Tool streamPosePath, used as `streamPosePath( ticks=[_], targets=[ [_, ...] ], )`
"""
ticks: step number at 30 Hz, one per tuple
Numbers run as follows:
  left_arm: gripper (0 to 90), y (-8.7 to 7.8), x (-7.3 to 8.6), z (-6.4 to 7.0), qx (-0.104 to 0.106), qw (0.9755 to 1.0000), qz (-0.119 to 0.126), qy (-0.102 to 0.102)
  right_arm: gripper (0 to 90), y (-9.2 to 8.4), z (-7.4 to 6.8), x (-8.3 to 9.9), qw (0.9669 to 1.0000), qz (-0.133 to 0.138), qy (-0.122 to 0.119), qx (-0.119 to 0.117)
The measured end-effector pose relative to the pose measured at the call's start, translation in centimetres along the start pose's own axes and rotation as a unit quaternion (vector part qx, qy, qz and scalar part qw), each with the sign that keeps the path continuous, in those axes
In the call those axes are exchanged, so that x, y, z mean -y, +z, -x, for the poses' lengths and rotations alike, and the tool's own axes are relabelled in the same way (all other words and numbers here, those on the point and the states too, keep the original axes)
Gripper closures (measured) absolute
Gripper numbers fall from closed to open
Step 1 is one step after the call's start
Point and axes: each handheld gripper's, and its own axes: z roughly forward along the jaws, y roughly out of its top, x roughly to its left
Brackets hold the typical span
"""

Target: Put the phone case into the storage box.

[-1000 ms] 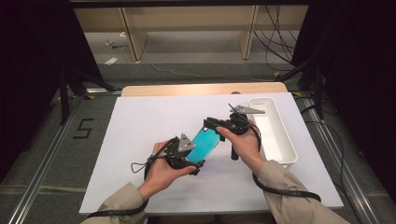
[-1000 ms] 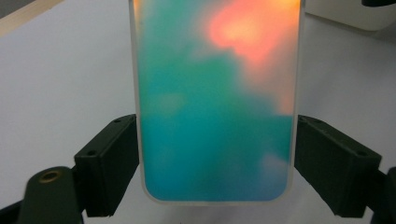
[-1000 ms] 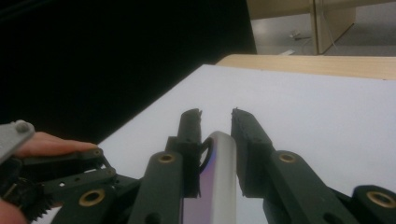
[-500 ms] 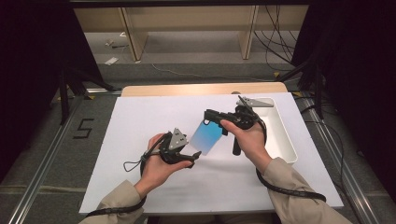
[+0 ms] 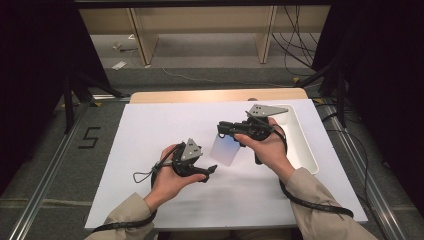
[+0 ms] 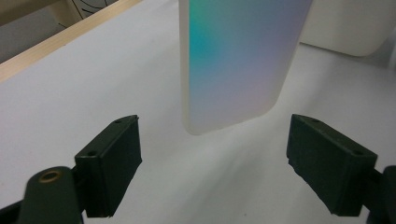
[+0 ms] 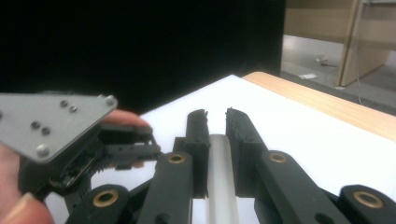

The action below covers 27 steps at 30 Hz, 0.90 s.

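High view first: we see the right tongs [image 5: 223,131] raised over the middle of the white desk [image 5: 150,130], clamped on the top edge of a phone case [image 5: 224,150] that hangs down from them with its lower end clear of the desk surface. The case looks pale with a blue-violet sheen. To its left and a little nearer, the left tongs [image 5: 209,172] lie low over the desk in the person's left hand [image 5: 167,177], pointing right toward the case but apart from it.

From the left gripper view we look along the left tongs [image 6: 215,163], whose jaws stand wide apart with nothing between them; the phone case [image 6: 233,60] hangs upright beyond them, iridescent from teal to lilac, its rounded lower corner just above the desk [image 6: 70,93].

From the right gripper view the right tongs [image 7: 215,122] are shut tight on the thin whitish edge of the phone case [image 7: 219,177], which runs down between the pads.

A white tray [image 5: 305,145] sits at the right of the desk, just behind the right hand [image 5: 267,147].
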Motion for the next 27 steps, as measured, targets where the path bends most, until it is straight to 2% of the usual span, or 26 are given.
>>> streamPosePath(
  ticks=[6, 13, 22, 27],
  targets=[
    [18.1, 0.14, 0.06, 0.09, 0.006, 1.0, -0.001, 0.004, 80.3, -0.01, -0.37, -0.34, 0.9989, -0.021, -0.035, -0.023],
    [22.9, 0.3, 0.2, 0.0, 0.023, 0.9997, -0.002, -0.001, 80.3, -0.11, -0.37, -0.36, 0.998, -0.029, -0.043, -0.038],
    [24.2, 0.36, 0.24, -0.06, 0.026, 0.9997, 0.0, 0.001, 80.3, -0.02, -0.52, -0.26, 0.9973, -0.036, -0.046, -0.044],
    [26.7, 0.5, 0.35, -0.08, 0.033, 0.9994, 0.002, 0.009, 80.3, 0.07, -0.71, -0.22, 0.9957, -0.046, -0.053, -0.06]
  ],
)
